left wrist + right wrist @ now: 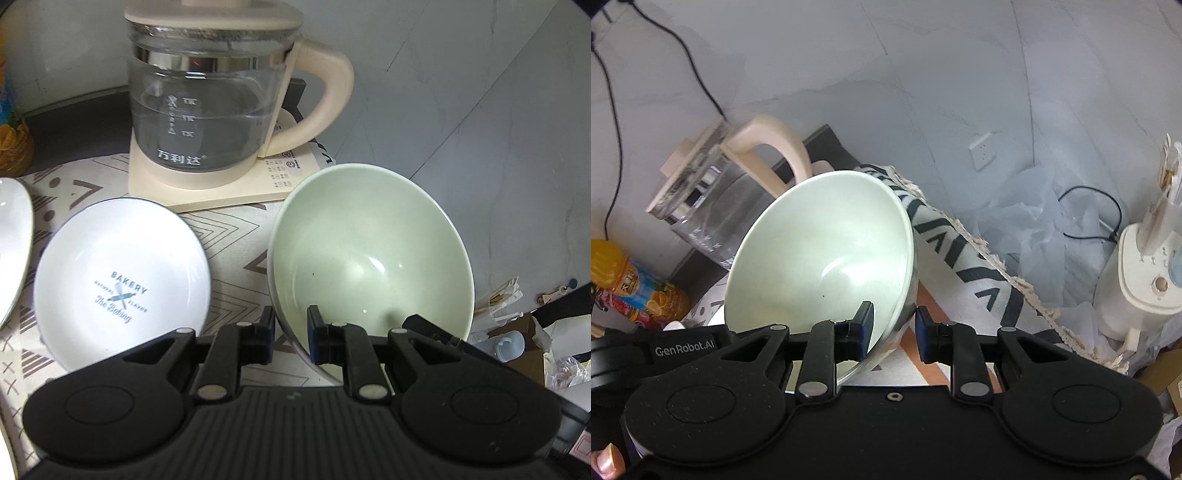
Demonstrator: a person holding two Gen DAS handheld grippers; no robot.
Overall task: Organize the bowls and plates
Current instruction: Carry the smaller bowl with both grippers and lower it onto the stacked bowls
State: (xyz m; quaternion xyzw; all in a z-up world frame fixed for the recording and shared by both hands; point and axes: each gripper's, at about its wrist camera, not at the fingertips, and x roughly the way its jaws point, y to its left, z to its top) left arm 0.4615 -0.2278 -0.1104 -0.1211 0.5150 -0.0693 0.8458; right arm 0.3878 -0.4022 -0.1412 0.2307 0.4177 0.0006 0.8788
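both grippers, left [291,334] and right [894,330], pinch opposite rims of one green bowl [369,251], tilted above the cloth. uneven pulling could slip it onto the white plate [122,284].

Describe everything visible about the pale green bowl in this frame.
The pale green bowl is glossy, ceramic-looking, deep and round, empty inside, with a few tiny dark specks. It is tilted steeply, its opening toward both cameras. The left claw and right claw each straddle its rim. The glass kettle stands behind it.
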